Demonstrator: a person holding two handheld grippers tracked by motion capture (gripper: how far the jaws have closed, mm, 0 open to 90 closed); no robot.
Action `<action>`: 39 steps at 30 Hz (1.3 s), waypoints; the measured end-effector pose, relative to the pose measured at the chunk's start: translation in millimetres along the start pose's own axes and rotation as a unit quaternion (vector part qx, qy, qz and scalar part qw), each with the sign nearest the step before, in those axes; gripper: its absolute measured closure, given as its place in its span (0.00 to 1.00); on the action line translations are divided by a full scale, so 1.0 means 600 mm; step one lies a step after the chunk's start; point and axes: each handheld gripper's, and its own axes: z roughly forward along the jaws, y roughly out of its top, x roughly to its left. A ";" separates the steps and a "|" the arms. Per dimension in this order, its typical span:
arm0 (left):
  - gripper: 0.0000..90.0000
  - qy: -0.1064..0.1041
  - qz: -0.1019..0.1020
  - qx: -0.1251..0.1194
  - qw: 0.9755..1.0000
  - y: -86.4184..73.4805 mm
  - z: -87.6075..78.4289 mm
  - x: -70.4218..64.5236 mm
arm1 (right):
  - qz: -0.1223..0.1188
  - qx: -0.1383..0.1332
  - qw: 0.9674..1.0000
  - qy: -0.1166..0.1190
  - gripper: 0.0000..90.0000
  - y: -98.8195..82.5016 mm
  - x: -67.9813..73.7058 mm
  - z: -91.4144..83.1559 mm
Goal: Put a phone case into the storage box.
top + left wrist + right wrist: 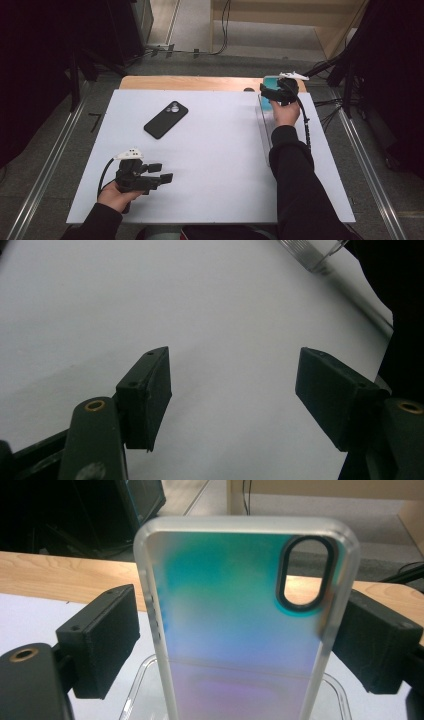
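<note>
Translucent plastic, shading teal to violet, with frosted rims and an oval camera cutout: the phone case (240, 625) stands upright at the table's far right corner, over a clear tray (263, 131). It looks light, thin, springy and slick, best taken across its long side rims. The right gripper (240, 645) brackets those rims, its fingers (102, 637) slightly apart from them. The left gripper (161, 178) hovers half open and empty near the table's near left corner.

White sheet (215, 165) covers a wooden table (190, 82), its bare edge showing at the far side. Grey carpet floor (55, 170) around it, metal rails (372, 170) left and right, cables (327, 107) far right, dark equipment (35, 60) left.
</note>
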 end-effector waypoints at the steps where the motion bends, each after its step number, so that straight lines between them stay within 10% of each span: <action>1: 0.35 0.001 0.001 -0.001 1.000 0.000 0.000 0.000 | -0.001 0.003 1.000 0.003 0.10 -0.001 -0.001 0.001; 28: 0.35 0.003 0.001 0.003 1.000 0.006 0.007 0.002 | 0.020 0.059 0.997 0.052 0.00 -0.008 -0.012 -0.079; 39: 0.34 -0.002 0.000 0.008 1.000 0.013 0.010 0.007 | -0.005 0.085 0.989 0.120 0.00 -0.018 0.025 -0.129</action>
